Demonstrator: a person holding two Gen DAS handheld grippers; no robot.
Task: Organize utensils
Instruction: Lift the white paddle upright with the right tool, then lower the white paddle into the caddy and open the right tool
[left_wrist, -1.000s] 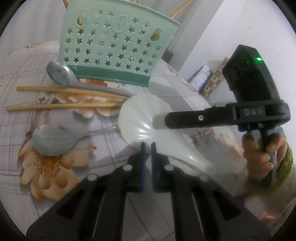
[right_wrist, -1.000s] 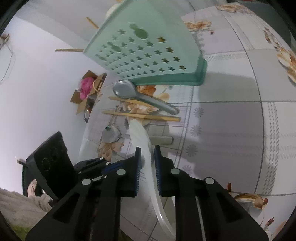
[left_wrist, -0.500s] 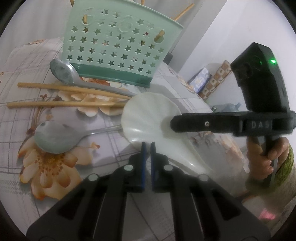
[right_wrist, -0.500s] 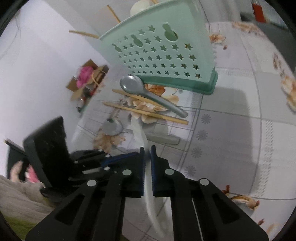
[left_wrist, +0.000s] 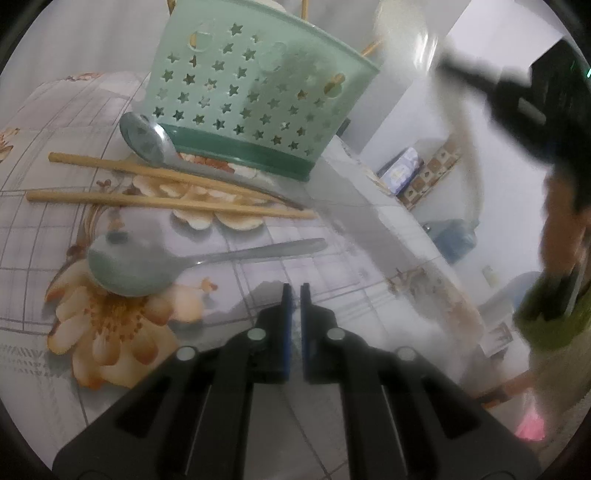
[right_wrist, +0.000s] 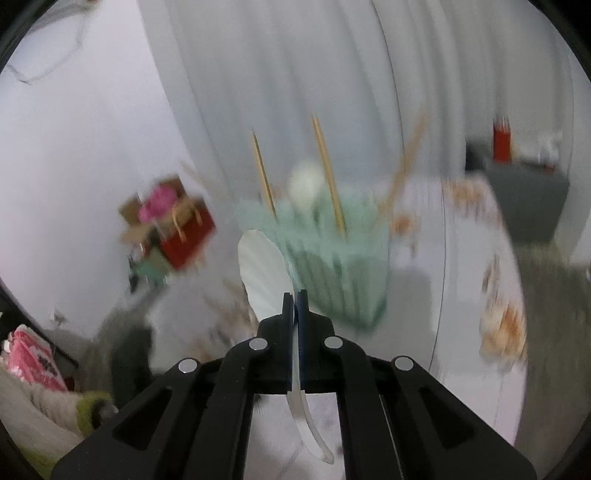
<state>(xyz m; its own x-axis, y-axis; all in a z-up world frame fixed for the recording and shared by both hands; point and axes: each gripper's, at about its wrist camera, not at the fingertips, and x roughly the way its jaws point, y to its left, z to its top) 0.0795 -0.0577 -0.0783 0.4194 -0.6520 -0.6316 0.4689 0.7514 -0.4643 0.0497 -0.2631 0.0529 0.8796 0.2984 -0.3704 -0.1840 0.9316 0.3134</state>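
The right gripper (right_wrist: 295, 295) pinches the handle of a white rice paddle (right_wrist: 264, 273), its jaws having just closed on it, blade toward 11 o'clock before the green holder (right_wrist: 343, 280). The left gripper (left_wrist: 294, 291) is pressed together, empty, over the table (left_wrist: 332, 280); two spoons (left_wrist: 147, 264) and two chopsticks (left_wrist: 166, 203) lie at 10 o'clock

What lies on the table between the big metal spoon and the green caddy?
Two wooden chopsticks and a second metal spoon, shown in the left wrist view.
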